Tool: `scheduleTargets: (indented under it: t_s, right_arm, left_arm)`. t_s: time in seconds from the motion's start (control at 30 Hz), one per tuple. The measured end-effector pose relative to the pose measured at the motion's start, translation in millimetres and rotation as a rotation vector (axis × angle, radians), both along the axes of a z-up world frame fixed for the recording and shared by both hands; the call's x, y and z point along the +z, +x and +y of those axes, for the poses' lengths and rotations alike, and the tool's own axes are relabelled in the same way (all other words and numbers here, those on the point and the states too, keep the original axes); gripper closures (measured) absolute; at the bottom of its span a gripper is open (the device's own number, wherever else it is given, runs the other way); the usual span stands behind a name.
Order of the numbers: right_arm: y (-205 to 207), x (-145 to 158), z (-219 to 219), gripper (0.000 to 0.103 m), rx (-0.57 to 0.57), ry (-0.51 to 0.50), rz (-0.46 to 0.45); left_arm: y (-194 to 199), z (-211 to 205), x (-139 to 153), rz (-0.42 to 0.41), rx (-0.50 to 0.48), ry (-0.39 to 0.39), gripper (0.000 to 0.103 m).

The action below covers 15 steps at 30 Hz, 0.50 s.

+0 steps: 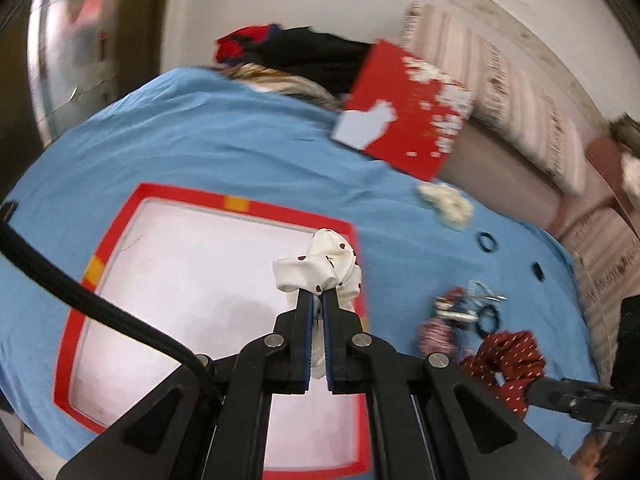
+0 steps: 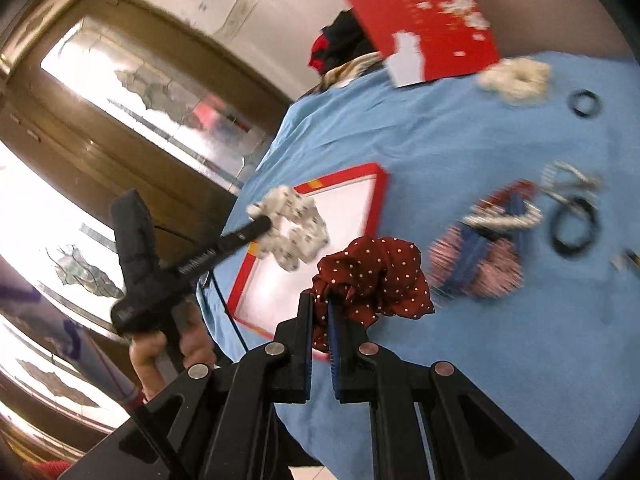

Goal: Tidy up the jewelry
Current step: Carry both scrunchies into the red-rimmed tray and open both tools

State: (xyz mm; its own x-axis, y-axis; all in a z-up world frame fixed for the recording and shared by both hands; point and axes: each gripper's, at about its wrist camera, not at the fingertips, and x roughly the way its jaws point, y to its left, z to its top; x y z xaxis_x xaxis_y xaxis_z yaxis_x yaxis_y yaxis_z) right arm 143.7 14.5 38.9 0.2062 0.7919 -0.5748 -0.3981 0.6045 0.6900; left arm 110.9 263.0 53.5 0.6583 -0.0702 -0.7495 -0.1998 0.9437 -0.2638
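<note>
My left gripper (image 1: pixel 317 294) is shut on a white dotted scrunchie (image 1: pixel 320 266) and holds it above the right part of a red-rimmed white tray (image 1: pixel 224 202). In the right wrist view the left gripper (image 2: pixel 266 222) holds the same scrunchie (image 2: pixel 298 232) over the tray (image 2: pixel 382 176). My right gripper (image 2: pixel 320 300) is shut on a dark red dotted scrunchie (image 2: pixel 376 276), held above the blue cloth beside the tray. That red scrunchie (image 1: pixel 508 360) shows at lower right in the left wrist view.
On the blue cloth (image 2: pixel 460 140) lie a cream scrunchie (image 2: pixel 516 78), black hair ties (image 2: pixel 586 104), a striped bow clip (image 2: pixel 484 248) and metal clips (image 2: pixel 572 182). A red box (image 2: pixel 424 20) and dark clothes (image 1: pixel 312 56) sit at the far edge.
</note>
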Motion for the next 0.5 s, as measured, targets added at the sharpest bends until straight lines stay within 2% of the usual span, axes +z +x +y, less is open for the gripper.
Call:
scheduleTargets:
  t_s: [0.13,0.4,0.5]
  right_arm:
    - [20.4,-3.8,48.6,0.095,0.027,-0.062,-0.014]
    - [75.8,-27.0,126.1,0.095,0.032,-0.248,-0.029]
    - [100.2,-40.4,150.3,0.095,0.016,-0.303,-0.023]
  left_arm:
    - [12.6,34.0,-14.6,0.012,0.045,-0.022,0.099]
    - [47.5,70.6,-36.3,-0.011,0.154,0.097,0.099]
    - [58.3,79.7,-49.3,0.014,0.181,0.088,0.098]
